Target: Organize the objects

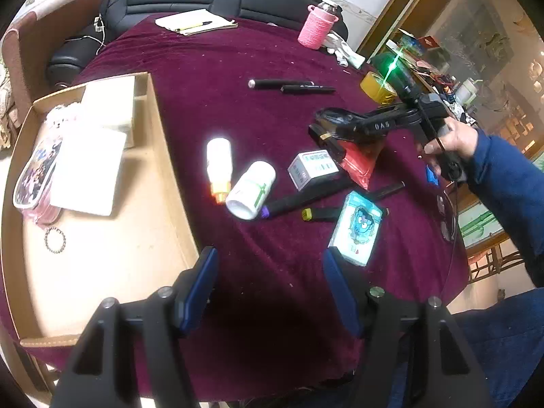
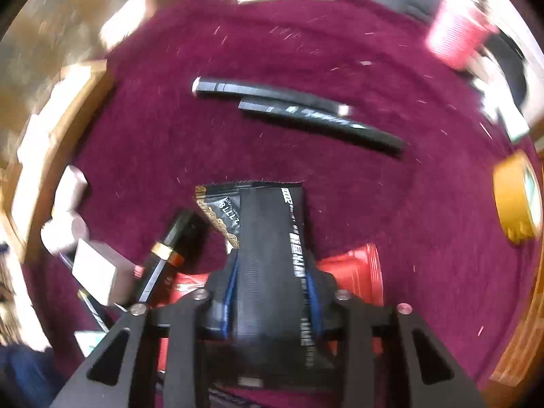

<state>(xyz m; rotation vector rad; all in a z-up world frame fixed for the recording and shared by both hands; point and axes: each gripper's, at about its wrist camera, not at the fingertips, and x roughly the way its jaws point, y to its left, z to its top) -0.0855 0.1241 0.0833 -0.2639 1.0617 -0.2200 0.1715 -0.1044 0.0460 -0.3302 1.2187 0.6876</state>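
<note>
A black foil packet (image 2: 268, 238) with white print stands between the blue pads of my right gripper (image 2: 272, 289), which is shut on it. Under it lie a red packet (image 2: 353, 268) and a black tube with a gold band (image 2: 170, 248). From the left wrist view, the right gripper (image 1: 326, 129) holds the black packet (image 1: 331, 115) just above the red packet (image 1: 357, 163). My left gripper (image 1: 270, 258) hangs open over the maroon cloth, nothing between its fingers. To its left is a cardboard box (image 1: 153, 136) holding white boxes and a pouch.
Two white bottles (image 1: 251, 190), a small white carton (image 1: 312, 168), a blue card pack (image 1: 357, 227) and markers (image 1: 306, 200) lie mid-table. Two black pens (image 1: 289, 85), a yellow tape roll (image 1: 377, 86), a pink-sleeved bottle (image 1: 318, 27) and a notebook (image 1: 197, 22) sit farther back.
</note>
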